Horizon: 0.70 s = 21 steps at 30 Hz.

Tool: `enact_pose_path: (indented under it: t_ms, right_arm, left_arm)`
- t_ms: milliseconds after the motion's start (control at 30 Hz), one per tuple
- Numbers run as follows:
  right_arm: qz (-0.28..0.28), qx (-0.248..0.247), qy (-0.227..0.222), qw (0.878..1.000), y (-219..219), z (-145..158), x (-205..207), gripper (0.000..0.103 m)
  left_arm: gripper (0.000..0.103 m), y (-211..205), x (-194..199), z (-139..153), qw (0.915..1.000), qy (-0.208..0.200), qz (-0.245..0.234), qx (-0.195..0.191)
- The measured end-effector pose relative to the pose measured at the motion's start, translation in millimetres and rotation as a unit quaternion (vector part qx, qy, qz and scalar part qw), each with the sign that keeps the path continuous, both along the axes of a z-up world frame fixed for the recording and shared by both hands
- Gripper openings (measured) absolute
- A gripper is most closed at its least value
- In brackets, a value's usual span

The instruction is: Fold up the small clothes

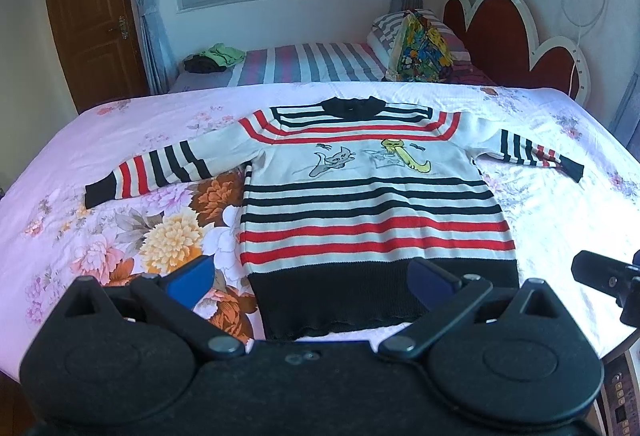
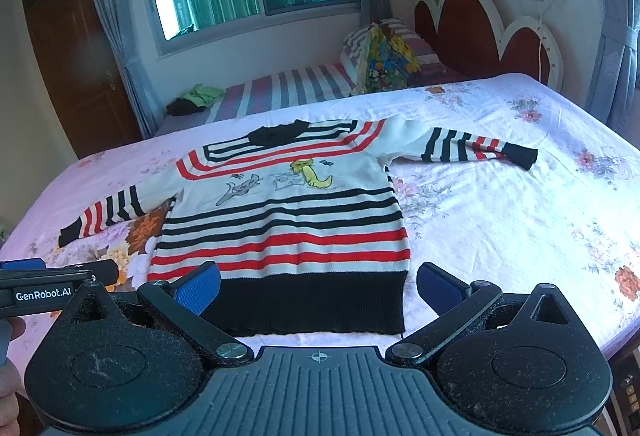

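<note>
Knit garment: white child's sweater with black and red stripes and two cat figures (image 1: 376, 196) (image 2: 288, 212), lying flat and face up on the near bed, black hem toward the cameras, collar away, both sleeves spread sideways.
Hem: wide black ribbed band (image 1: 384, 300), just ahead of both tools and touched by neither.
Left gripper (image 1: 316, 280): blue-padded jaws spread wide, holding nothing, hovering over the hem's left portion.
Right gripper (image 2: 318, 284): jaws likewise apart and empty, framing the hem's right portion.
Fold status: judged not yet begun; no part of the sweater is doubled over.
Risk, single layer: a shallow pinch at the hem may catch only the top layer, so front and back separate when lifted.
Risk, drag: the pink floral bedsheet (image 1: 120, 220) is soft and loose; a low pinch may gather it with the knit.
Risk, sleeves: the striped left sleeve (image 1: 152, 172) and right sleeve (image 1: 532, 152) lie extended, and may trail or bunch if the body is folded first.
Risk, collision: the two tools sit close together; they may knock if both converge.
Surroundings: second bed with grey and pink striped cover (image 1: 304, 64), folded green and dark clothes (image 1: 216, 58), colourful patterned bag (image 1: 420, 50), red scalloped headboard (image 1: 504, 24), all well apart.
Obstruction: nothing lies on or beside the sweater.
</note>
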State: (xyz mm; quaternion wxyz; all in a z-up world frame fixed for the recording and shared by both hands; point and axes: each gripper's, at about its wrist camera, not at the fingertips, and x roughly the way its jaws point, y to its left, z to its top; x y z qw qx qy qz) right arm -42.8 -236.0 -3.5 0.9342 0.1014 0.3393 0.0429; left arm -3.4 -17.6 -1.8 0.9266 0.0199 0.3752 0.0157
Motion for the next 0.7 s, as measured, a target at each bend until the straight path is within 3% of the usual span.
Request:
enact_pose_path:
  t_ms: [700]
  right_arm:
    - [0.000,0.002,-0.004,1.000,-2.4,-1.2,12.7,0.103]
  left_arm:
    - [0.102,7.0,10.5,-0.2,1.0000,0.001,0.007,-0.003]
